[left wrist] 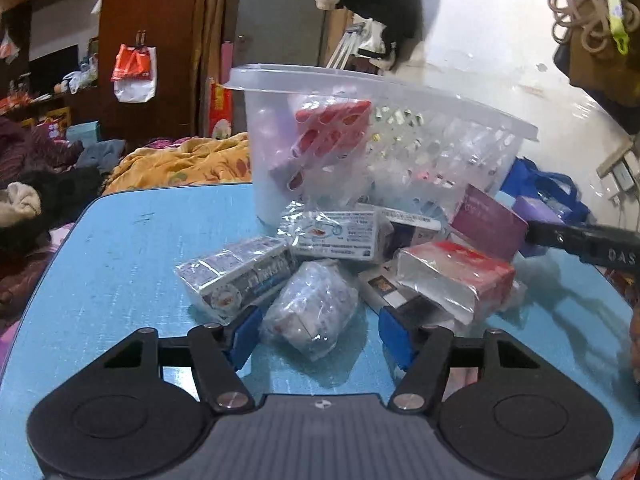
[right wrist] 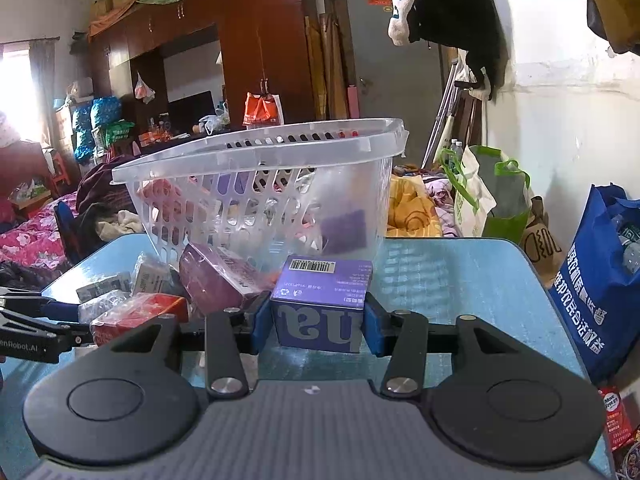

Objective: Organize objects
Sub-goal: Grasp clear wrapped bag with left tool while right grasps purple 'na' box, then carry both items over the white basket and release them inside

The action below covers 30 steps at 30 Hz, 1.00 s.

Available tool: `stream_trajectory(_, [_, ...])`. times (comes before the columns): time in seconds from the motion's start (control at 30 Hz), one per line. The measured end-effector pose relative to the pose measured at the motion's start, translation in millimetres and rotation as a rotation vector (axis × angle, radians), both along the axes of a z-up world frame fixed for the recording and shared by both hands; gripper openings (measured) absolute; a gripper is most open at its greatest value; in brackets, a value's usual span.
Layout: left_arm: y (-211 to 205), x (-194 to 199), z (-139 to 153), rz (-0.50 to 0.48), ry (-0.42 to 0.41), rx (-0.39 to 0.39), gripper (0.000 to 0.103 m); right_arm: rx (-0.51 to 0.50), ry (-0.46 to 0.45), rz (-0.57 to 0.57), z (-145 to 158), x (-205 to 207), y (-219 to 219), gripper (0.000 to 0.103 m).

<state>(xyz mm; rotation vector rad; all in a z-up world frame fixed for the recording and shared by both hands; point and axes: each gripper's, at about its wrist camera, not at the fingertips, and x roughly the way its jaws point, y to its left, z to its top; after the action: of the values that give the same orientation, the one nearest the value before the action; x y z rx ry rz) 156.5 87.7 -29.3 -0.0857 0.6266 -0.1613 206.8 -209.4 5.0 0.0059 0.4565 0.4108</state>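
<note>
A clear plastic basket point(left wrist: 460, 114) stands on the blue table point(left wrist: 120, 248) and holds a red box and other packs; it also shows in the right wrist view point(right wrist: 256, 148). Several wrapped boxes lie piled in front of it. My left gripper point(left wrist: 316, 332) is open, its blue pads on either side of a clear-wrapped packet point(left wrist: 316, 308) on the table. My right gripper point(right wrist: 318, 320) is shut on a purple box point(right wrist: 320, 300) with a barcode, just above the table in front of the basket. A maroon box point(right wrist: 216, 276) leans on the basket.
A red-and-silver box point(left wrist: 456, 276) and white wrapped boxes point(left wrist: 240, 272) lie in the pile. A blue shopping bag point(right wrist: 600, 280) stands to the right of the table. A bed with orange and pink bedding lies behind the table.
</note>
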Motion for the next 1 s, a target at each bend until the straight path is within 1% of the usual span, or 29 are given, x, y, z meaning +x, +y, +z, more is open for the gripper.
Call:
stream_trajectory(0.03, [0.4, 0.3, 0.9, 0.011, -0.004, -0.007, 0.068, 0.001, 0.000, 0.000, 0.1, -0.2, 0.1, 0.049])
stream_trajectory(0.07, [0.3, 0.3, 2.0, 0.026, -0.027, -0.002, 0.068, 0.001, 0.001, 0.000, 0.1, -0.3, 0.0, 0.049])
stream_trajectory(0.13, [-2.7, 6.0, 1.8, 0.059, -0.013, 0.019, 0.066, 0.001, -0.002, 0.002, 0.0, -0.4, 0.0, 0.049])
stream_trajectory(0.17, [-3.2, 7.1, 0.5, 0.042, 0.001, 0.013, 0.053, 0.002, -0.002, 0.001, 0.0, -0.3, -0.5, 0.049])
stream_trajectory(0.23, [-2.1, 3.7, 1.7, 0.023, -0.003, -0.002, 0.054, 0.006, -0.004, 0.001, 0.0, -0.8, -1.0, 0.049])
stream_trajectory(0.33, [2.2, -8.8, 6.1, 0.033, -0.067, -0.025, 0.054, 0.012, -0.015, -0.001, 1.0, -2.2, -2.5, 0.049])
stream_trajectory(0.57, [18.0, -30.3, 15.3, 0.057, -0.190, -0.128, 0.054, 0.030, -0.060, -0.009, 3.5, -8.9, -7.1, 0.049])
stream_trajectory(0.77, [23.8, -33.7, 22.2, 0.033, -0.236, -0.211, 0.054, 0.026, -0.138, -0.010, 7.1, -19.8, -5.2, 0.049])
stream_trajectory(0.83, [21.1, -39.2, 27.8, 0.014, -0.257, -0.216, 0.054, 0.054, -0.157, 0.013, 8.8, -22.8, -8.3, 0.049])
stream_trajectory(0.9, [15.7, -45.2, 35.1, 0.000, -0.282, -0.212, 0.054, 0.051, -0.181, 0.012, 11.9, -28.8, -10.0, 0.049])
stream_trajectory(1.0, [10.8, -51.0, 45.5, -0.027, -0.305, -0.216, 0.054, 0.084, -0.200, 0.038, 23.9, -39.0, -16.8, 0.049])
